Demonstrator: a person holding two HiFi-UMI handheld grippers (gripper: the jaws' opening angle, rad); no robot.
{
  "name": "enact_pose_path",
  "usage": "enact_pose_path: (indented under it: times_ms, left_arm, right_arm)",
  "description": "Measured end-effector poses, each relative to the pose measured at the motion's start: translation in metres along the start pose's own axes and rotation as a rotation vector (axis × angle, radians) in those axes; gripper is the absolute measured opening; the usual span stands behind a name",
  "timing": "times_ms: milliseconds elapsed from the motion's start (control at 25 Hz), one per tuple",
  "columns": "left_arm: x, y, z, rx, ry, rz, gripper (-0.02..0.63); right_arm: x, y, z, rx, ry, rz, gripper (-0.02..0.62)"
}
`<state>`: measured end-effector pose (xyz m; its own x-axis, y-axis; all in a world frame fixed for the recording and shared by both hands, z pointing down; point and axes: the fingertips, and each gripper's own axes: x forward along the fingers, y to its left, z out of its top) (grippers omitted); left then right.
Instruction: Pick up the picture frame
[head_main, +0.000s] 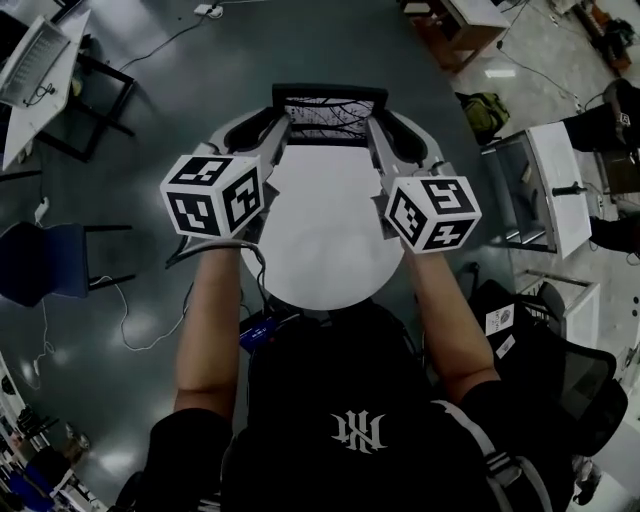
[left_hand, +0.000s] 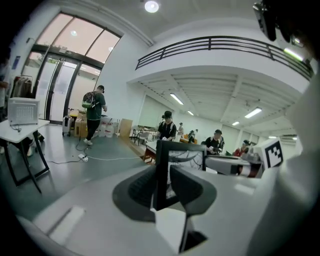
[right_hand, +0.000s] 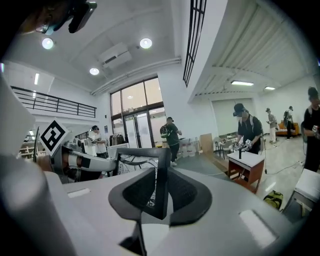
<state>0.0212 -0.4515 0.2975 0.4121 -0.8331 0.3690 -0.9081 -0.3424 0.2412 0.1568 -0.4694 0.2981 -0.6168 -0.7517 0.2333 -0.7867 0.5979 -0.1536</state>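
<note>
The left gripper (head_main: 282, 130) has its two fingers shut tight on the left edge of the picture frame (head_main: 330, 108). The frame is thin and black with a white picture of dark, twisty lines, and the right gripper (head_main: 376, 130) has its fingers shut on the right edge, so the frame hangs in the air between them over the far side of the round white table (head_main: 320, 250). A blue chair (head_main: 40, 262) stands on the floor far to the left, and a green bag (head_main: 485, 110) and a white desk (head_main: 560, 190) are on the right.
</note>
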Motion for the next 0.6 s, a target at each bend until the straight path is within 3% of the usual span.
enact_pose_path:
  times_ms: [600]
  left_arm:
    - [-0.089, -0.084, 0.128, 0.172, -0.256, -0.006, 0.084]
  right_arm:
    - [-0.093, 0.029, 0.144, -0.099, -0.283, 0.002, 0.048]
